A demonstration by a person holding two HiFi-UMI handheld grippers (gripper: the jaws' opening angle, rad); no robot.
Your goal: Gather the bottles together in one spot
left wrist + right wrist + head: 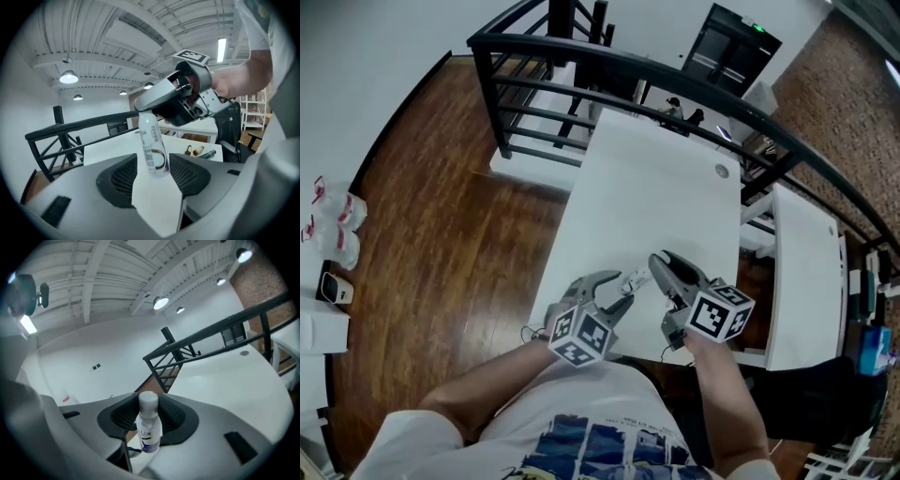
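Observation:
A small clear bottle point(635, 279) with a white cap and printed label hangs in the air between both grippers, over the near edge of the white table point(656, 187). My left gripper point(623, 287) holds its base end; in the left gripper view the bottle point(153, 140) leans up and away from between the pads. My right gripper point(659, 270) is shut on the cap end. In the right gripper view the cap sits squeezed between the pads, with the bottle point(149, 432) hanging below. The right gripper point(178, 101) fills the middle of the left gripper view.
Two small bottles point(193, 151) and a dark pen-like thing point(209, 153) lie on the table behind. A black railing point(609, 66) runs behind the table, with a second white table point(806, 272) to the right. Wooden floor lies to the left, with clear plastic packs point(337, 225) at its edge.

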